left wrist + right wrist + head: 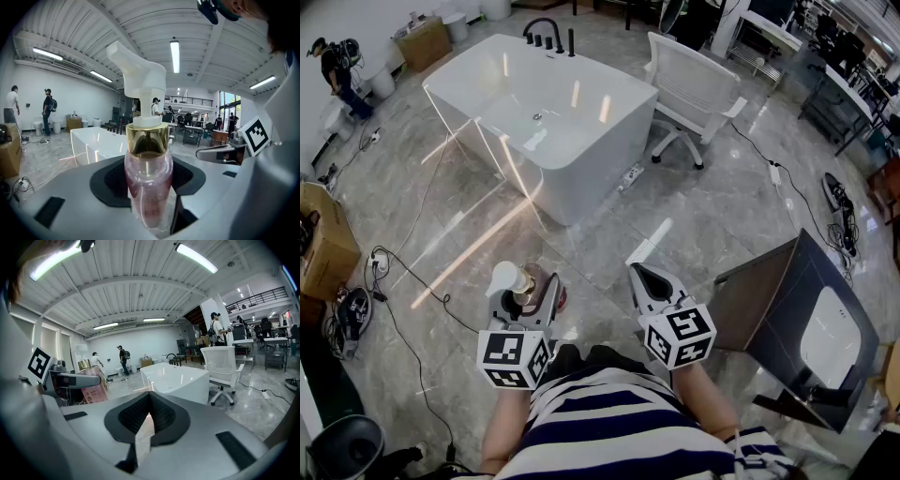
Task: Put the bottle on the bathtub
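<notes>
While the left gripper (149, 187) clamps the pink bottle (147, 161) upright, the right gripper (150, 401) is closed on nothing, with the bathtub (572, 192) well ahead of both.

Bright, even light falls from ceiling tube lamps (175, 56). On the glossy floor (722, 202) their glare runs in long streaks at seven o'clock from the bathtub (600, 169), whose basin carries short highlights. Both gripper views bend strongly toward black corners, and the near bottle (147, 187) looks soft.

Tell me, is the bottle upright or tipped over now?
Upright. The bottle stands vertical in the left gripper, its white pump head on top.
</notes>
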Demonstrator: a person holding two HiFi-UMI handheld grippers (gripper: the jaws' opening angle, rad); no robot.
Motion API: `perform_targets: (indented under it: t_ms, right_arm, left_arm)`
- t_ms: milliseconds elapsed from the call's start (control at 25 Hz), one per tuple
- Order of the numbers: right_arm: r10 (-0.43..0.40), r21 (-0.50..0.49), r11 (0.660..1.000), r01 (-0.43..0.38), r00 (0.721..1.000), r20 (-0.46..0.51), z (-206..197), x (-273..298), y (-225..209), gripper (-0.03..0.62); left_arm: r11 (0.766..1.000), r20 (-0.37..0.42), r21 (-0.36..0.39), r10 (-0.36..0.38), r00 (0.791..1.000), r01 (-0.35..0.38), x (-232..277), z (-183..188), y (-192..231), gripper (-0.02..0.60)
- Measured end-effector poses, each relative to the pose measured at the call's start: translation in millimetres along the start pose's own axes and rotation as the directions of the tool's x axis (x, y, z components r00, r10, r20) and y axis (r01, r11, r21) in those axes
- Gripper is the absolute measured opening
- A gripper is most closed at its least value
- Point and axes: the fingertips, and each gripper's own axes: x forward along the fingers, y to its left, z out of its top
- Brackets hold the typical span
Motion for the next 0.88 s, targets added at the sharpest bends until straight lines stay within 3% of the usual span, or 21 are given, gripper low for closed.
perform_targets:
  t_ms: [440,880]
  right_arm:
    - [0.034,0.013,0.999,-0.034,0.999,0.021,6.6,2.3,-24.8,0.026]
    - [0.019,0.059,0.998,-0.019,1.0,0.006,12.0,38.9,-47.9,0.026]
  left_arm:
    - [0.999,-0.022,0.006,0.047,0.999,-0.047,21.0,0.0,-1.6,0.23]
    - [1.0,-0.031,0.022,-0.019,0.999,0.019,82.8,9.1,8.3,0.23]
